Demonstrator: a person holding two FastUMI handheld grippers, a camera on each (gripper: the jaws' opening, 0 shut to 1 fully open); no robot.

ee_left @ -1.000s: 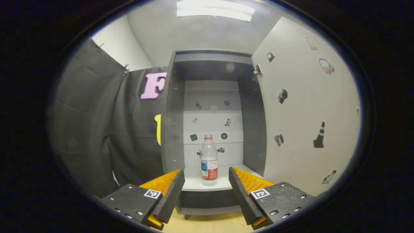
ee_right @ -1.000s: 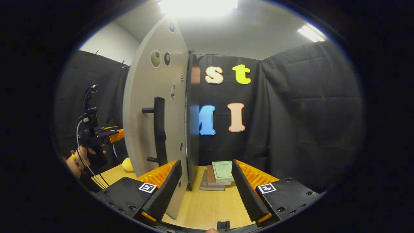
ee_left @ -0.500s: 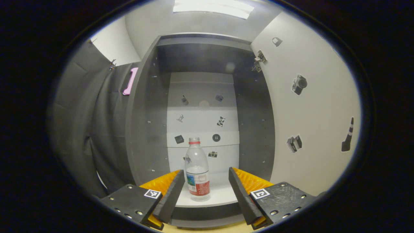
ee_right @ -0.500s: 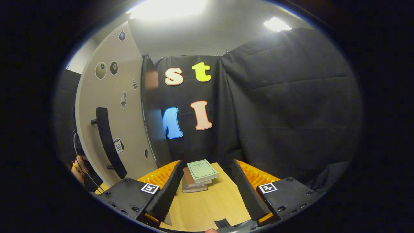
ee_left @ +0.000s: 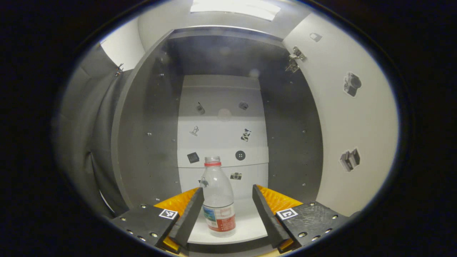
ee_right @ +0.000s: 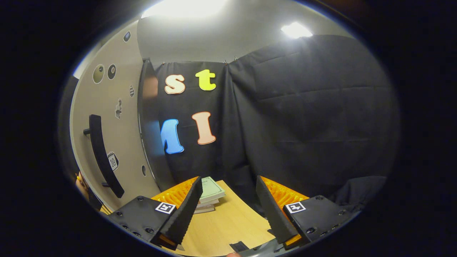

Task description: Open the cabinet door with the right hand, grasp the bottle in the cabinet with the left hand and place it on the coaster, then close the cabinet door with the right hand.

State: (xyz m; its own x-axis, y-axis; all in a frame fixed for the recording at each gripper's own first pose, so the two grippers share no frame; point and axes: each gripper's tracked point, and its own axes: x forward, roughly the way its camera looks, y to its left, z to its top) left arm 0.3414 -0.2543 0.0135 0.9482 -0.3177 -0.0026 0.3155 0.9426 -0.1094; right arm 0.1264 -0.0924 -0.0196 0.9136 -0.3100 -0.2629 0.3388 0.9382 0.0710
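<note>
In the left gripper view a clear plastic bottle point(ee_left: 217, 196) with a red cap ring and a red label stands upright on the cabinet's white shelf point(ee_left: 246, 225). My left gripper point(ee_left: 225, 214) is open and reaches into the cabinet point(ee_left: 150, 117), its fingers on either side of the bottle without touching it. The pale cabinet door point(ee_left: 353, 117) stands swung open on the right. In the right gripper view my right gripper point(ee_right: 228, 214) is open and holds nothing above the wooden table point(ee_right: 228, 225). The open door point(ee_right: 117, 125) with its dark bar handle point(ee_right: 101, 153) is at the left.
A small stack of books point(ee_right: 210, 194) lies on the table beside the right gripper's left finger. Dark cabinet side walls point(ee_left: 289, 135) close in on both sides of the bottle. Black cloth hangs behind the table.
My left gripper has moved forward into the cabinet, so the bottle now stands between its fingers. The right gripper has swung right, away from the door and its handle.
</note>
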